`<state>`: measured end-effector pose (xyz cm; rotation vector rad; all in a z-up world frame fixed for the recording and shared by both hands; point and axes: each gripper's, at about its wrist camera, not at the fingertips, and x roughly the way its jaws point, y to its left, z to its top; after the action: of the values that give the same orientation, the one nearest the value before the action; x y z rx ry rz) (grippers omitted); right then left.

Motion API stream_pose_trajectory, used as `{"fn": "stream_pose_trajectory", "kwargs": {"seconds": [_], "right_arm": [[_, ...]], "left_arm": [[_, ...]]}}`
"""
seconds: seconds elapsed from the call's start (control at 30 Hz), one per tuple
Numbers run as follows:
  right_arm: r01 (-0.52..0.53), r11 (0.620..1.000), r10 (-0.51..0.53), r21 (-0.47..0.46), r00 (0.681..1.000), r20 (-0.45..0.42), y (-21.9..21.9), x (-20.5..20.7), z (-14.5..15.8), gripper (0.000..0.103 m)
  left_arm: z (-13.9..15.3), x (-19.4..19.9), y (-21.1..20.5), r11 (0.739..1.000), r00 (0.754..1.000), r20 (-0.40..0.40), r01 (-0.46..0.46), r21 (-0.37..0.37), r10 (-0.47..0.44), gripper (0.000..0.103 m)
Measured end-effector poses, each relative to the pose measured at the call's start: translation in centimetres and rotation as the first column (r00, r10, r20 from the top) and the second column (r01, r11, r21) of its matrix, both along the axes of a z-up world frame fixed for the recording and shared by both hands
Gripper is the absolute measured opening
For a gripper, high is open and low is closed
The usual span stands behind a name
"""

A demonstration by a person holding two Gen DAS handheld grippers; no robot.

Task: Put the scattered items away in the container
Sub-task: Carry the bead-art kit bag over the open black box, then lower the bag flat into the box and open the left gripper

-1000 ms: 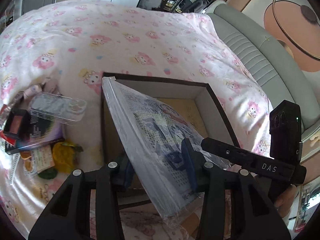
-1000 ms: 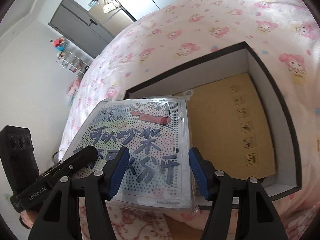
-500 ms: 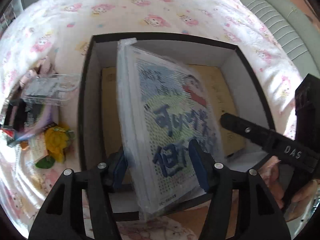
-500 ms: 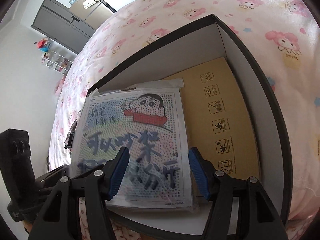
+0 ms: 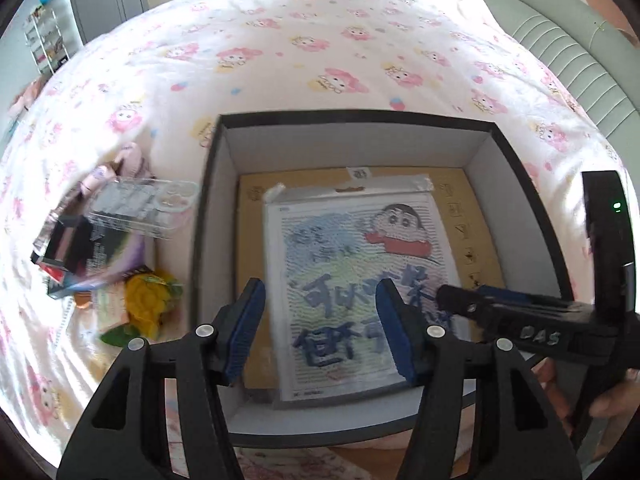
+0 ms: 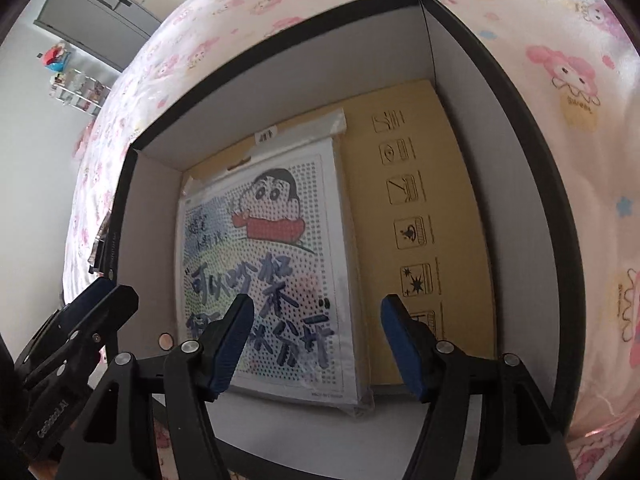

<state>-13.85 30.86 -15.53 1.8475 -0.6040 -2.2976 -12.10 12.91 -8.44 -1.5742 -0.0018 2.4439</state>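
Observation:
A bagged cartoon bead-art pack (image 5: 356, 280) (image 6: 272, 264) lies flat on the brown cardboard floor of the dark-rimmed box (image 5: 360, 118) (image 6: 432, 40) on the bed. My left gripper (image 5: 322, 328) is open and empty above the pack's near edge. My right gripper (image 6: 318, 346) is open and empty above the same pack; it also shows in the left wrist view (image 5: 516, 316). The left gripper appears at the left edge of the right wrist view (image 6: 84, 320).
Left of the box on the pink cartoon bedsheet (image 5: 280, 60) lie a clear phone case (image 5: 136, 208), a dark small box (image 5: 76, 248), a yellow toy (image 5: 146, 304) and a pink plush (image 5: 128, 160). A grey padded headboard (image 5: 568, 40) runs along the right.
The pack was tilted and held between my left gripper's fingers. It now lies flat in the box, and the left gripper has opened and drawn back.

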Motion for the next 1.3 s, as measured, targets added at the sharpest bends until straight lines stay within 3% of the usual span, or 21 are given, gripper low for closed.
{"fn": "stream_pose_trajectory", "kwargs": {"seconds": [0.17,0.3,0.43,0.47,0.5,0.67,0.83,0.97,1.07,1.17,1.3], "right_arm": [[-0.008,1.0,0.009,-0.016,1.0,0.03,-0.5,0.1,-0.9,0.063],[-0.069,0.998,0.069,-0.009,0.997,0.035,-1.8,0.5,-1.4,0.064],[-0.119,0.983,0.124,-0.137,0.992,0.032,-2.9,0.8,-1.6,0.067],[-0.122,0.984,0.126,-0.133,0.992,0.023,-2.7,0.8,-1.4,0.067],[-0.125,0.986,0.127,-0.114,0.992,0.014,-2.4,0.8,-0.9,0.067],[-0.018,0.997,0.024,0.073,0.995,-0.094,1.2,0.4,3.5,0.064],[-0.04,0.987,0.047,0.155,0.998,-0.041,0.1,-1.4,2.6,0.064],[-0.074,0.995,0.07,0.072,0.996,0.055,0.1,-2.3,0.2,0.064],[-0.085,0.995,0.081,0.045,0.992,0.095,-0.2,-2.7,-0.9,0.064],[-0.087,0.995,0.092,-0.048,0.988,0.122,-0.4,-3.6,-1.6,0.066],[-0.123,0.992,0.124,-0.023,0.987,0.101,-1.0,-4.0,-1.1,0.066]], "left_arm": [[-0.7,-0.6,1.2,0.999,1.0,0.009,0.009,-0.037,-0.009,0.053],[-0.3,-0.3,-0.1,1.0,1.0,0.013,-0.016,0.006,0.016,0.053],[-0.3,-0.1,-1.2,0.999,0.999,0.017,-0.031,0.034,0.031,0.053],[-0.4,-0.2,-1.4,0.999,0.999,0.022,-0.031,0.045,0.03,0.051],[-0.5,-0.4,-1.4,0.998,0.999,0.032,-0.028,0.053,0.027,0.045],[-1.7,-2.0,-0.3,0.997,0.998,0.055,0.004,0.071,-0.008,0.039],[-4.1,-3.6,0.9,0.991,0.988,0.156,-0.007,0.137,-0.014,0.038],[-5.0,-3.7,1.1,0.993,0.981,0.191,0.006,0.12,-0.029,0.037],[-4.5,-3.5,0.4,0.991,0.984,0.176,-0.003,0.135,-0.021,0.037],[-4.1,-3.6,-0.2,0.987,0.986,0.167,-0.01,0.162,-0.017,0.037],[-4.1,-3.8,-1.0,0.982,0.984,0.176,-0.024,0.187,-0.009,0.037]]}}
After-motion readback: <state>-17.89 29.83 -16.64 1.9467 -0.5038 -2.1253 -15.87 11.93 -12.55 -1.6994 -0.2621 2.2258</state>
